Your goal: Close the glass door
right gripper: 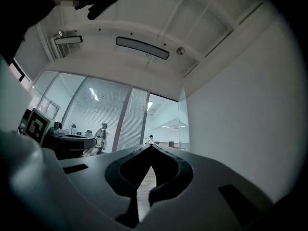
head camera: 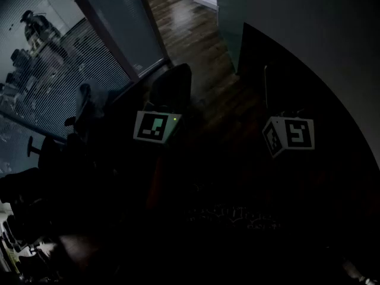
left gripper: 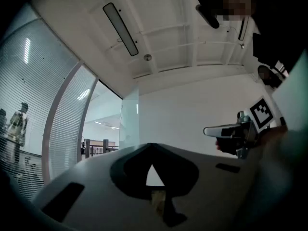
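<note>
Right gripper view: glass door is seen far ahead, standing open against the right wall, not yet reached. Right tool is closed on nothing; left tool likewise closed, empty. Both are held slightly raised, probably readied for pushing.

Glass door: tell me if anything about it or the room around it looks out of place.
Only the glass door stands open, swung back near the white wall. Nothing looks spilled, broken or askew, though the head view is very dark.
</note>
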Demonstrator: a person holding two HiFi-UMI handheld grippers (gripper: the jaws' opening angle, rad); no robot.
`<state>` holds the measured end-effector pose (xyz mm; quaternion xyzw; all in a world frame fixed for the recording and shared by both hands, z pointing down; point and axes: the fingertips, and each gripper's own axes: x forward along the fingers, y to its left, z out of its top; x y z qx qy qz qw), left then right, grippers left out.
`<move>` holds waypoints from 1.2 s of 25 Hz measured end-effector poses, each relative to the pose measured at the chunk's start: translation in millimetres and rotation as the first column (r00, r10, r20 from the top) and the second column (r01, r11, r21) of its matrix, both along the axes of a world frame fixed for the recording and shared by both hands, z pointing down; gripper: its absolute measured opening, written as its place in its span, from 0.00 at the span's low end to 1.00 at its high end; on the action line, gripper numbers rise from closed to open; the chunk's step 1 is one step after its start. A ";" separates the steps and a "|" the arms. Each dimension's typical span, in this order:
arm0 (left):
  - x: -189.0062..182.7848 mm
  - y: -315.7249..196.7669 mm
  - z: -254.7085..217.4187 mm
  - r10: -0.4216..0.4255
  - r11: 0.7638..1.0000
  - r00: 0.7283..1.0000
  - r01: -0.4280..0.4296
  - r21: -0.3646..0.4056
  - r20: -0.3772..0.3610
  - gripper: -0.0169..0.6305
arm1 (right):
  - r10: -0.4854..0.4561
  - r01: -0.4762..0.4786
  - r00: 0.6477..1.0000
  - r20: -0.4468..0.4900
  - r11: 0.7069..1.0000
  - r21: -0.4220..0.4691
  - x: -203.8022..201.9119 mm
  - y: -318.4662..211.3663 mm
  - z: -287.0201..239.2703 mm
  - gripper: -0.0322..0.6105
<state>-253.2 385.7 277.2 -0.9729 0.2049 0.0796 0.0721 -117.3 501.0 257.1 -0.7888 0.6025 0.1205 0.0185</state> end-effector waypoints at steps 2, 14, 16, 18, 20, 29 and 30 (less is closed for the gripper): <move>0.3 0.4 0.0 0.002 1.000 1.000 -0.002 0.001 0.002 0.01 | 0.002 -0.002 1.000 0.000 1.000 -0.002 0.2 0.4 0.1 0.05; 2.7 3.2 1.2 0.007 1.000 1.000 -0.007 0.001 0.007 0.01 | -0.006 0.006 1.000 0.011 1.000 0.009 4.3 2.4 1.3 0.05; 4.6 5.1 0.8 0.007 1.000 1.000 -0.007 0.004 0.008 0.01 | -0.020 0.019 0.999 0.027 1.000 0.021 5.5 4.4 0.8 0.05; 6.6 7.9 0.3 0.009 1.000 1.000 -0.009 0.005 0.009 0.01 | -0.030 0.028 0.999 0.042 0.999 0.030 7.2 7.0 1.0 0.05; 7.9 10.7 0.2 0.012 1.000 1.000 -0.012 0.008 0.009 0.01 | -0.033 0.031 0.998 0.049 0.999 0.029 9.0 9.1 3.0 0.05; 21.5 26.5 4.5 0.019 1.000 1.000 -0.019 0.006 0.013 0.01 | 0.001 -0.003 0.997 0.071 1.000 0.025 29.6 23.6 8.6 0.05; 23.2 26.9 3.6 0.017 1.000 1.000 -0.017 0.002 0.006 0.01 | 0.000 -0.002 0.997 0.072 1.000 0.028 32.3 24.9 7.6 0.05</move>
